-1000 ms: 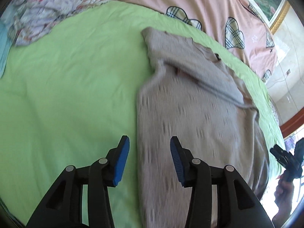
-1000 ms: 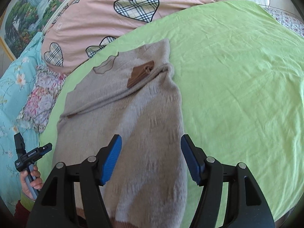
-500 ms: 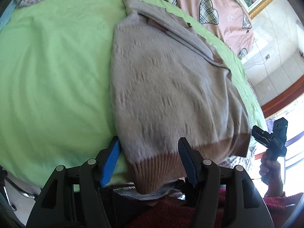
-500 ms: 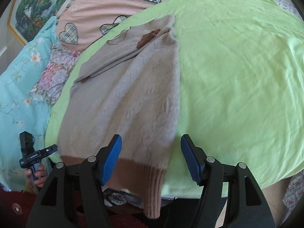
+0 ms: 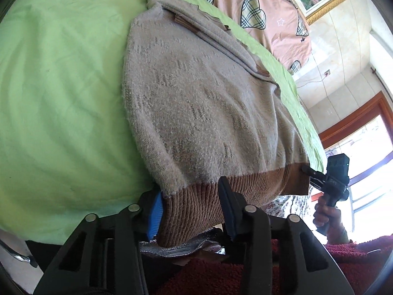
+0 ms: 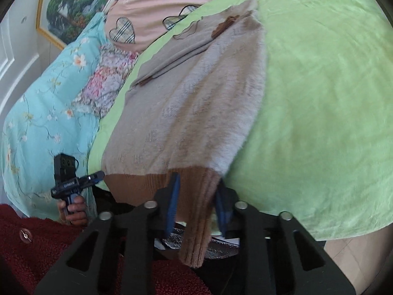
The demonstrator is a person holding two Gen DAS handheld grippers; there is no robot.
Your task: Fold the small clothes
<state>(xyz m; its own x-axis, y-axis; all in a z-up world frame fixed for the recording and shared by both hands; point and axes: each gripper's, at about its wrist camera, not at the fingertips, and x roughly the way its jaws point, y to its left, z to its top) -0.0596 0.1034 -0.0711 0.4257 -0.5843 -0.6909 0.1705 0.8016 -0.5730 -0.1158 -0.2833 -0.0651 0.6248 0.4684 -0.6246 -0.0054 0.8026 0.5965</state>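
A beige knit sweater (image 5: 196, 103) with a brown ribbed hem (image 5: 196, 204) lies on the green bedsheet (image 5: 56, 98), its sleeves folded across the chest. Its hem hangs over the bed's near edge. My left gripper (image 5: 190, 209) is open, its jaws on either side of the hem's left corner. My right gripper (image 6: 196, 204) is open, its jaws on either side of the hem's right corner (image 6: 196, 209), which hangs down between them. The sweater also shows in the right wrist view (image 6: 196, 98). Each gripper shows in the other's view, at the far hem corner (image 5: 329, 179) (image 6: 71, 179).
A pink quilt with plaid hearts (image 5: 258, 7) lies at the head of the bed. A turquoise floral quilt (image 6: 44, 113) and floral cloth (image 6: 108, 78) lie on the left side. The person's dark red garment (image 6: 49, 250) is below the grippers. A framed painting (image 6: 71, 9) hangs on the wall.
Both grippers pulled back from above the sweater's body to the near bed edge and dropped to the brown hem, whose corners now sit between the jaws, which have narrowed slightly.
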